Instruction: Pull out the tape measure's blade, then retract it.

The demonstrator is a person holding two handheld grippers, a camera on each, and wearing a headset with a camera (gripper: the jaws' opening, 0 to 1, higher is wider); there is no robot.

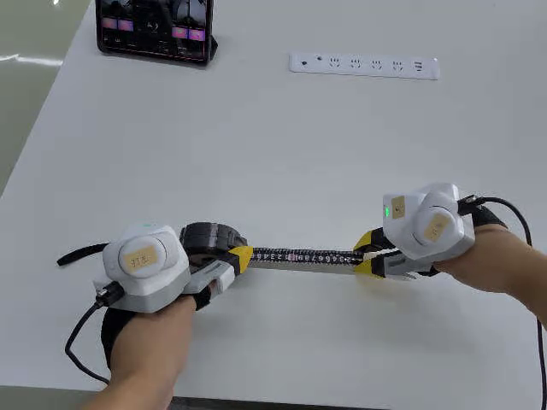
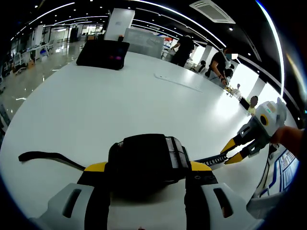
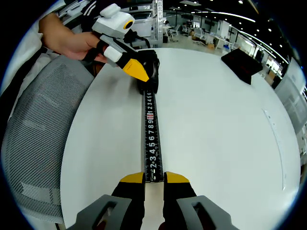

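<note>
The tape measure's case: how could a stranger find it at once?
On the white table, look near the front edge, left side. The case is the black rounded body in the left gripper's yellow fingers; only it has a numbered blade running out.

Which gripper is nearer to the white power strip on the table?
Right. The right gripper, holding the blade, sits almost straight in front of the power strip; the left gripper, clamped on the tape measure case, is off to the side.

Rig: left hand-held gripper [image 1: 232,258], right hand-held gripper [image 1: 364,254] — white rounded shells, black jaws tipped yellow, tan stickers [image 1: 141,255]. Black cables [image 1: 81,329] trailing. Green light [image 1: 387,210] on right unit.
</note>
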